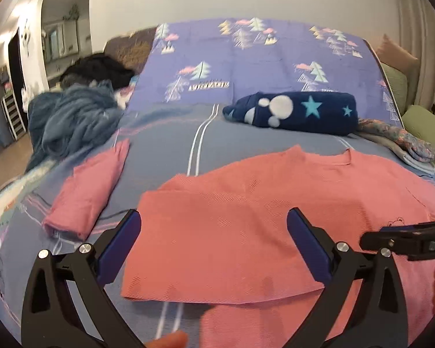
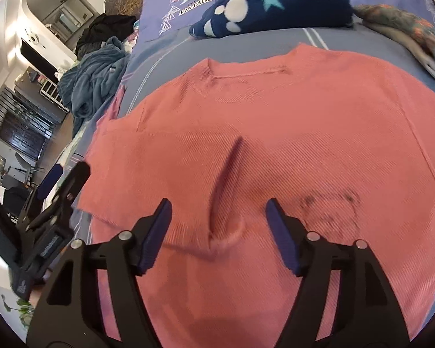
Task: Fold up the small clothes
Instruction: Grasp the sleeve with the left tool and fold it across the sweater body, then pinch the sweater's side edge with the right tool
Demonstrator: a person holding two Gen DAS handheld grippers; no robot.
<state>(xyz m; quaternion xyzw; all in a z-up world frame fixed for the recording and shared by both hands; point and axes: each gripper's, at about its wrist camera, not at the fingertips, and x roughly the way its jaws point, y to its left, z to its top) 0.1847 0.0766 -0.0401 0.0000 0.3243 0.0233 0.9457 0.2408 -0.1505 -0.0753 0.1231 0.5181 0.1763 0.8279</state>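
Observation:
A pink top (image 1: 246, 211) lies flat on the bed, neck toward the far side, its left sleeve folded in across the body. My left gripper (image 1: 214, 240) is open and empty, hovering just above the folded sleeve. My right gripper (image 2: 219, 226) is open and empty over the middle of the top (image 2: 275, 133), straddling a raised crease (image 2: 223, 191). It also shows in the left wrist view (image 1: 406, 237), at the right edge. A folded pink garment (image 1: 87, 191) lies on the bed to the left.
The bed (image 1: 165, 150) has a grey-blue striped sheet and a purple tree-print cover (image 1: 246, 66) at the back. A navy star-print bundle (image 1: 293, 110) lies behind the top. A blue blanket heap (image 1: 72, 116) and dark clothes (image 1: 101, 69) sit left; patterned clothes (image 1: 406, 142) lie right.

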